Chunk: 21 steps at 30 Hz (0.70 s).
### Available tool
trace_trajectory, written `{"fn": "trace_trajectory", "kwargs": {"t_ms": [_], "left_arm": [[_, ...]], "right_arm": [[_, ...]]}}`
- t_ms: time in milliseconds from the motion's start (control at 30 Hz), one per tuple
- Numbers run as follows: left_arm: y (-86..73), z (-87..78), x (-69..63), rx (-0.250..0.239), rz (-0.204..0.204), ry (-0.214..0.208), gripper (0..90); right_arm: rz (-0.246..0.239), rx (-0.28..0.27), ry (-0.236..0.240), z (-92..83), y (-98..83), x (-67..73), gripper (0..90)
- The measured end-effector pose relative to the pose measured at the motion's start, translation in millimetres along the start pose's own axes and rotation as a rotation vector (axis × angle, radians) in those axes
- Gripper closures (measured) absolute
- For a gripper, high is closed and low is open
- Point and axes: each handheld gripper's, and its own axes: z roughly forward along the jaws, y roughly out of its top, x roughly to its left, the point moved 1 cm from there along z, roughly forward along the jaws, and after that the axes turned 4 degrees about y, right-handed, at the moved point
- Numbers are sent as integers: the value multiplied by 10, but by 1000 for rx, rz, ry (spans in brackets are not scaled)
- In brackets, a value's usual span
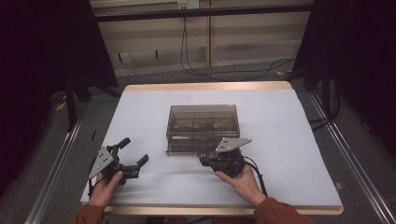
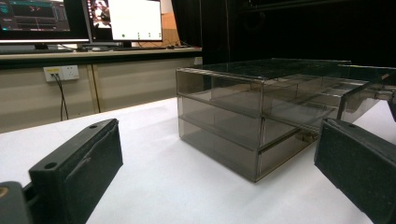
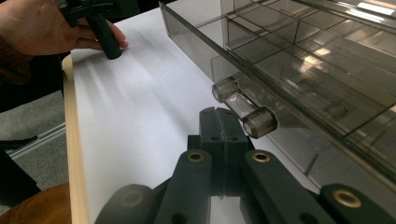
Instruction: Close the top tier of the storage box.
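Right gripper (image 3: pixel 223 140) sits clenched and empty, just under the drawer handle (image 3: pixel 243 109). Left gripper (image 1: pixel 132 156) rests released. Clear organiser (image 1: pixel 202 126) looks light, rigid, slick: pull by that handle.

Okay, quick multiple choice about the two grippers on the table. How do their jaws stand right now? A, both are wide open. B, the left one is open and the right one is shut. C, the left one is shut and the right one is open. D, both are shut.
B: the left gripper has its jaws spread apart, while the right gripper has its jaws pressed together just short of the drawer handle.
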Motion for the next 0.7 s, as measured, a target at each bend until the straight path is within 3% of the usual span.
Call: {"fn": "trace_trajectory", "kwargs": {"t_ms": [700], "left_arm": [[0, 2, -2, -3, 0, 1, 9]], "right_arm": [[0, -6, -17, 0, 17, -39, 900]]}}
